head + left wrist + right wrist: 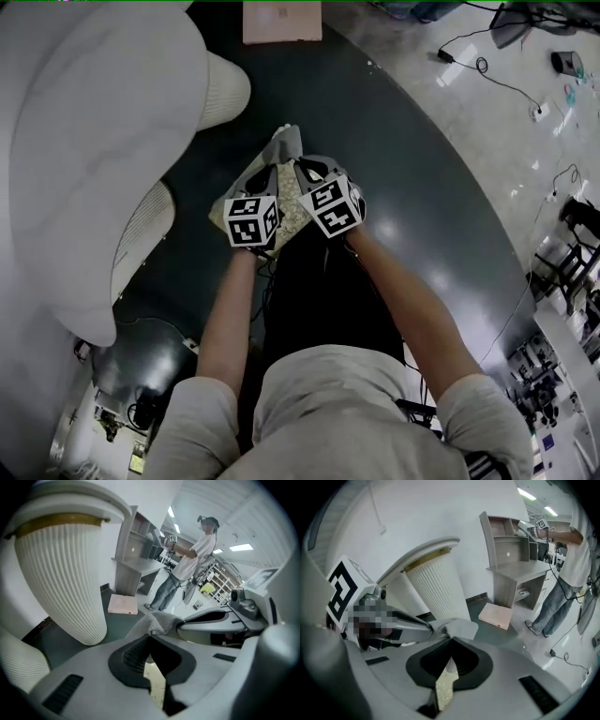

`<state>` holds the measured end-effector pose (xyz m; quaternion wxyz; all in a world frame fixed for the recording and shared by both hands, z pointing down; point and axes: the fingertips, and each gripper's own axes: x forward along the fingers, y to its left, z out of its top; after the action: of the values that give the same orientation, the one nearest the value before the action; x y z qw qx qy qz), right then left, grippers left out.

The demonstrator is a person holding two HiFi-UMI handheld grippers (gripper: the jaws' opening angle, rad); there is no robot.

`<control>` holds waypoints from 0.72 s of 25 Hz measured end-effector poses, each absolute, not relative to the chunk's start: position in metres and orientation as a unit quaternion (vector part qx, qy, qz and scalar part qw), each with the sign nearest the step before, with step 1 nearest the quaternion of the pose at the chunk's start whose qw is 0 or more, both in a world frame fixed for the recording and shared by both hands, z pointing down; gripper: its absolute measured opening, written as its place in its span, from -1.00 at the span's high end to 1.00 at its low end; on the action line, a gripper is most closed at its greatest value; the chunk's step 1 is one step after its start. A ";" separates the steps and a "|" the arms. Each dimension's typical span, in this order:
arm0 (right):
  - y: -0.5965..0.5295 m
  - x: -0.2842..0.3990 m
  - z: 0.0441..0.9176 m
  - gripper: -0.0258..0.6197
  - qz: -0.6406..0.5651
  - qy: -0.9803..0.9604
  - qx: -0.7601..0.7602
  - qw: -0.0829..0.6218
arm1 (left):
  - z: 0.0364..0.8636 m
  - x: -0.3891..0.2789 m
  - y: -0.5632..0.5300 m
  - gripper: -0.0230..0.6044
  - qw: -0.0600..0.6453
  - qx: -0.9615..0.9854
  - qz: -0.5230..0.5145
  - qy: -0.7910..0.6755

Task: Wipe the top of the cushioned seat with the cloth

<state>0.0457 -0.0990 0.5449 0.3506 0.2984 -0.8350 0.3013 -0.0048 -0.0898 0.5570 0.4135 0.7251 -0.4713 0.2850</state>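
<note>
**Cloth [284, 148] clamped by two grippers beside cushioned seat [84, 141]**

Large white cushioned seat filling the left of the head view, with a ribbed white base [61, 573] under its rim. Dark floor [403, 187] curving away to the right of it, meeting pale glossy floor [506, 122] further out. In the gripper views, pale wooden shelf unit [511, 564] against the wall, and a second person [187, 569] standing close by. Flat pink board [281, 21] lying on the dark floor near that unit.

Closer in, left gripper [269, 178] and right gripper [305, 173] side by side ahead of the wearer's forearms, marker cubes almost touching. Jaws of both clenched on the cloth, each pinching its own part. Grey cloth with a cream patterned part showing between the jaws, bunched and held in the air over the dark floor. Near the seat's ribbed base but apart from it, and not on the seat top.
</note>
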 end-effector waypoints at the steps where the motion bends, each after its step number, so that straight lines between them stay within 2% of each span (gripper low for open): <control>1: -0.098 0.047 0.530 0.88 0.296 -0.841 0.298 0.342 | 0.543 -0.005 -0.089 0.87 0.412 0.724 0.271 -0.482; 11: -0.075 0.070 0.403 0.88 0.279 -0.875 0.286 0.274 | 0.414 0.023 -0.059 0.87 0.374 0.722 0.205 -0.545; 18: -0.054 0.062 0.348 0.88 0.221 -0.905 0.231 0.282 | 0.354 0.019 -0.035 0.87 0.375 0.666 0.153 -0.626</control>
<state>0.0621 -0.0542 0.3475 0.2824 0.2307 -0.9045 0.2210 0.0194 -0.0354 0.3539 0.3751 0.6664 -0.6259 0.1530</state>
